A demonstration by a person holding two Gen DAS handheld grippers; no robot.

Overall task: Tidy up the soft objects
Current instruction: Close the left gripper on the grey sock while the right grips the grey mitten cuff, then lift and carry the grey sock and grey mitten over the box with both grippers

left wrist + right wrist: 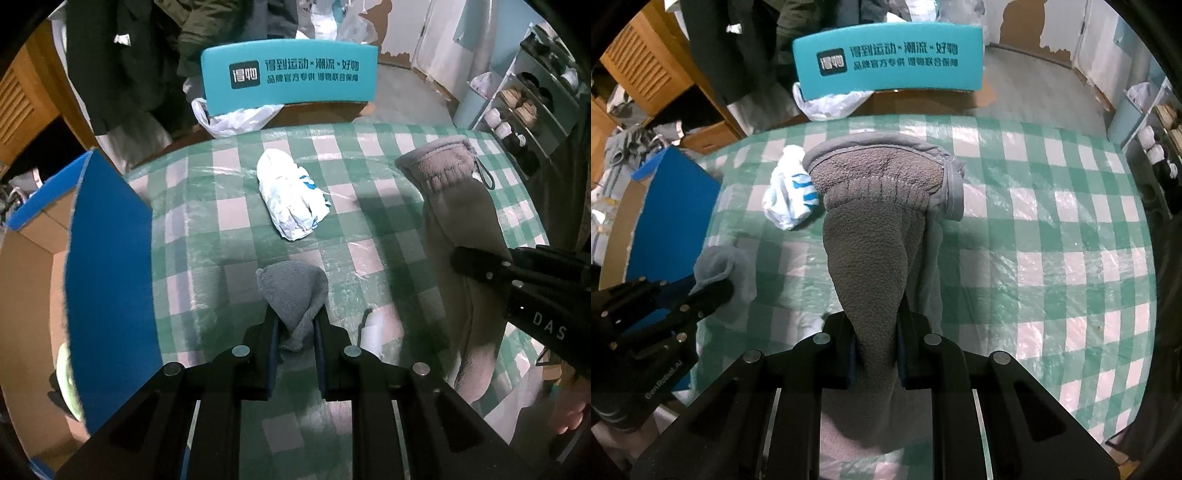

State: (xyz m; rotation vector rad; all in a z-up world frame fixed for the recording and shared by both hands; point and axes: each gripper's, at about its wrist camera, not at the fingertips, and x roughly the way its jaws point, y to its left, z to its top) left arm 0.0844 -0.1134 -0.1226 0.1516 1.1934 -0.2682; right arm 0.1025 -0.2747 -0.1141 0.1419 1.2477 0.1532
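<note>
Both claws are gripping: left gripper [295, 332] pinching small grey knitted sock [293, 295], right gripper [875, 343] clamping long grey fleece glove [875, 221], blue-sided cardboard box [110, 266] sitting left of me, nearer my left.

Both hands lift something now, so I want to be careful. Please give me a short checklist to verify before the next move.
1. Left gripper shut on grey cloth: ok.
2. Right gripper shut on fleece garment: ok.
3. Fleece garment fully off the checked table: cannot tell.
4. White plastic bag lying apart from both fingers: ok.
5. Blue-edged cardboard box beside the table, open to receive: ok.
</note>
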